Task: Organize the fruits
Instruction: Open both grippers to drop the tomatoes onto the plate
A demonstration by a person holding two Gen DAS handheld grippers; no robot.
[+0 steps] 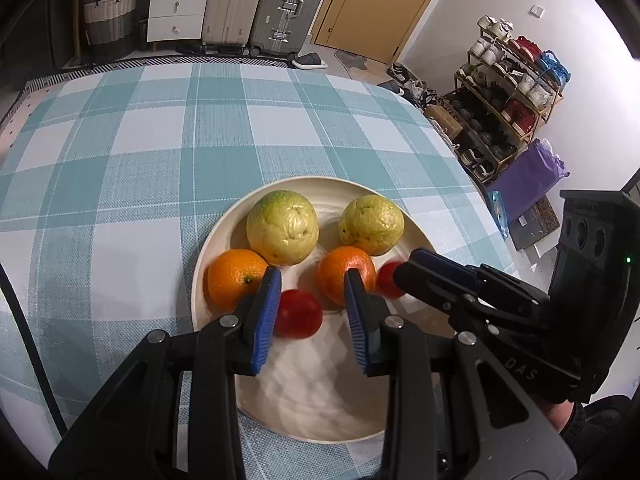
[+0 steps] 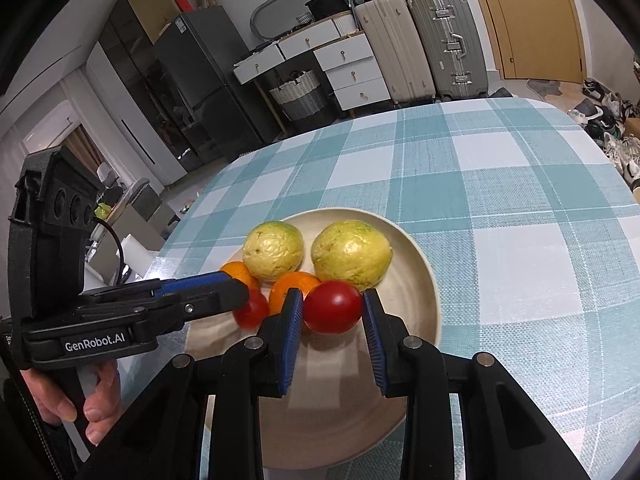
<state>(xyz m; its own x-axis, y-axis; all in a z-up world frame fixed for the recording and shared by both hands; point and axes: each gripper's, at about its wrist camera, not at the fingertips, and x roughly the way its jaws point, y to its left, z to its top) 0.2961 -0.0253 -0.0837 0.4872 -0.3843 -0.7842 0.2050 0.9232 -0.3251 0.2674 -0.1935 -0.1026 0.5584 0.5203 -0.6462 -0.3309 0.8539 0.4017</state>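
The left gripper (image 1: pixel 310 312) stands wide open over the cream plate (image 1: pixel 304 412), with one red tomato (image 1: pixel 298 314) lying loose between its blue pads, while the right gripper (image 2: pixel 332 332) is narrowed around a second tomato (image 2: pixel 333 307), its pads just at the skin, though whether they press it I cannot tell. Farther onto the plate lie two oranges (image 1: pixel 234 276) (image 1: pixel 340 270), and beyond them two guavas (image 1: pixel 282 232) (image 1: pixel 371 224), all resting on the plate atop the checked tabletop (image 1: pixel 160 140). The step looks like settling the last tomatoes into the front row; next each gripper likely needs to let go cleanly and draw back without nudging the round fruit.
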